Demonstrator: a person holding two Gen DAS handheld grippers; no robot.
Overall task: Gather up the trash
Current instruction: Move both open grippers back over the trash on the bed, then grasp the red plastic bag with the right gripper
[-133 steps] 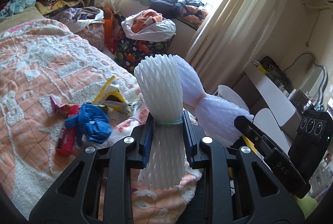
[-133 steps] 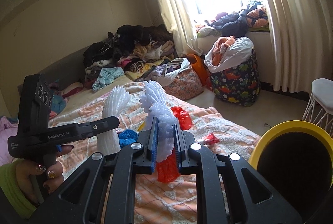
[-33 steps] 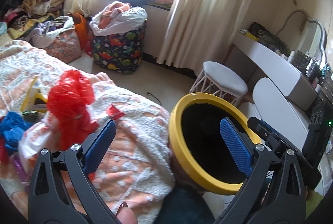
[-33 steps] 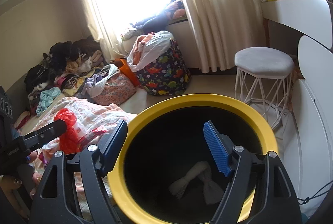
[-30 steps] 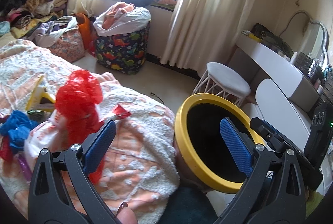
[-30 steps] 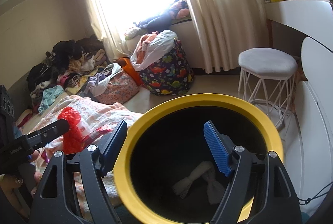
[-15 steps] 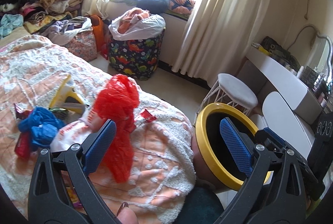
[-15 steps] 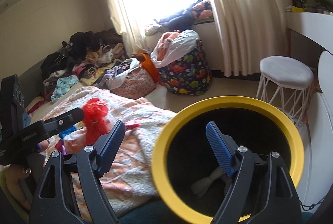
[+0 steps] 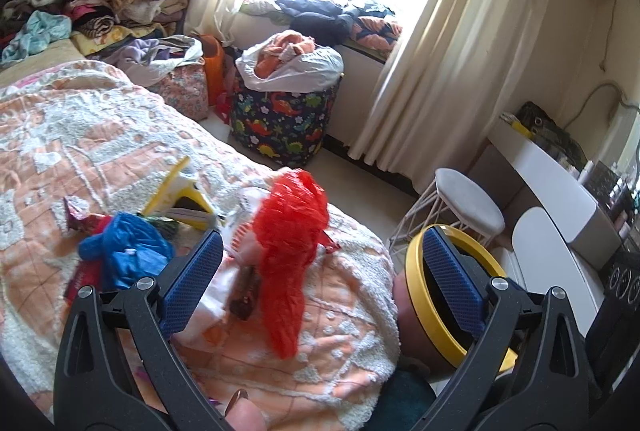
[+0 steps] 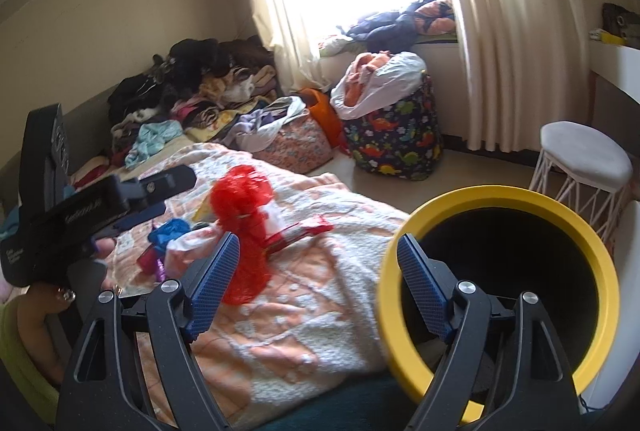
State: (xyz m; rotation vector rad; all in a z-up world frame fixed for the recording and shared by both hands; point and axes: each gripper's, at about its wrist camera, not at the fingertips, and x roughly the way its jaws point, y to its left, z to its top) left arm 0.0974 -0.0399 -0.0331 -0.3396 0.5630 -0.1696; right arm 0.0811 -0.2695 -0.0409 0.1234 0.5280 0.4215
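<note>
A bed with an orange-and-white blanket (image 9: 80, 135) fills the left of both views, and a yellow-rimmed bin (image 10: 600, 295) stands at its foot. Trash lies heaped on the blanket: a red mesh bag (image 9: 292, 231) upright, a crumpled blue bag (image 9: 128, 247) beside it. The left gripper (image 9: 320, 279) and right gripper (image 10: 316, 283) both gape wide, gripping nothing.

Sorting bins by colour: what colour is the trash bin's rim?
Yellow, around a black inside; the trash bin shows best in the right wrist view.
</note>
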